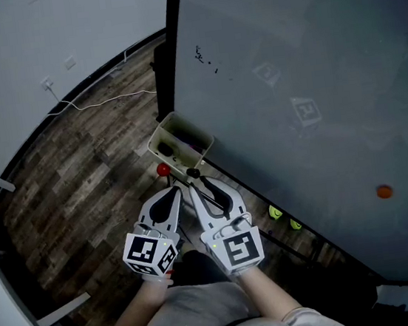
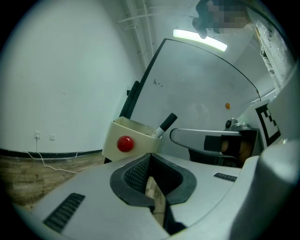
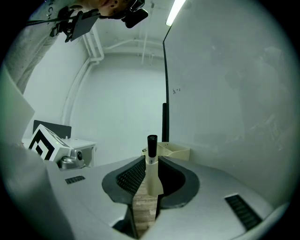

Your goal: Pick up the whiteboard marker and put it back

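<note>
Right gripper view shows the right tool (image 3: 151,163) clamped on the whiteboard marker (image 3: 152,169) at its white barrel, near the cream holder (image 3: 177,151). Likely light, stiff and slick, so a mid-barrel hold suits. Left tool (image 2: 152,182) is closed and empty.

- Your whiteboard marker (image 3: 151,171) has a white body and a black cap.
- The holder box (image 1: 164,132) is cream, with a glossy red round knob (image 1: 162,170) on its front.
- Behind the box, the whiteboard (image 1: 311,70) looks dull grey. It has a few small dark marks (image 1: 205,58) above the box and an orange dot (image 1: 384,191) far to the box's right.
- Lower right of the box, you can see two yellow-green bits (image 1: 275,212).
- Left of the box, the floor (image 1: 80,182) is brown-grey wood-grain planking, crossed by a white cable (image 1: 99,101).
- Your left gripper (image 2: 151,161) and right gripper (image 3: 151,158) are pale grey, with black ribbed lining on the jaws. Their cubes carry black-and-white square patterns.
</note>
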`<act>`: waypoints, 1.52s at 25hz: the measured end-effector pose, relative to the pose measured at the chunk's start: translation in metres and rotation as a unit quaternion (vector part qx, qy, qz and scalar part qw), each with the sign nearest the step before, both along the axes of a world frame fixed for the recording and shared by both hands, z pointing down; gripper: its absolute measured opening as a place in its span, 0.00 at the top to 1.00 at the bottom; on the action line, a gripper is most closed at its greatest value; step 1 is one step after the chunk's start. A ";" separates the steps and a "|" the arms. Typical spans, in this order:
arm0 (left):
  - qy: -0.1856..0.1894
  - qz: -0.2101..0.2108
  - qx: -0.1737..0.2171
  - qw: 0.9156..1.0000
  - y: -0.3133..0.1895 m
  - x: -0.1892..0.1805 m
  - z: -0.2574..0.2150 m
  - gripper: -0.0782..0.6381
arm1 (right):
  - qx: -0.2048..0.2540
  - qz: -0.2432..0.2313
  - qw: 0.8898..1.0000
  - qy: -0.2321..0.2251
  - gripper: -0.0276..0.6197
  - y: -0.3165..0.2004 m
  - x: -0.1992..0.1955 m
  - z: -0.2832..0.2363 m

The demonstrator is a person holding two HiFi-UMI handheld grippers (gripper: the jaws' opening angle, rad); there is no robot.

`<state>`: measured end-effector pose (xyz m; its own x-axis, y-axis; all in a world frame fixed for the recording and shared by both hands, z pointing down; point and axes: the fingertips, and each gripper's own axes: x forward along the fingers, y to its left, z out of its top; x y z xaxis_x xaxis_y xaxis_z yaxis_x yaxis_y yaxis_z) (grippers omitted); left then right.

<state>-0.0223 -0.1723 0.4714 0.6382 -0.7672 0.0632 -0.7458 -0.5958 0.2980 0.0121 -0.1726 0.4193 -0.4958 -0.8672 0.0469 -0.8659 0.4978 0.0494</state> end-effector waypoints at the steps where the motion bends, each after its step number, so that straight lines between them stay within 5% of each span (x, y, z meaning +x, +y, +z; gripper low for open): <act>1: 0.000 0.001 0.001 1.000 0.001 0.000 0.000 0.87 | -0.001 -0.001 1.000 0.000 0.81 0.001 -0.001 0.000; 15: 0.008 0.000 0.011 1.000 0.008 -0.003 -0.009 0.87 | 0.003 -0.025 0.999 0.032 0.91 0.018 -0.013 0.002; 38: 0.003 -0.016 0.039 0.999 0.008 -0.017 -0.034 0.87 | 0.001 -0.046 0.998 0.043 0.93 0.024 -0.024 -0.005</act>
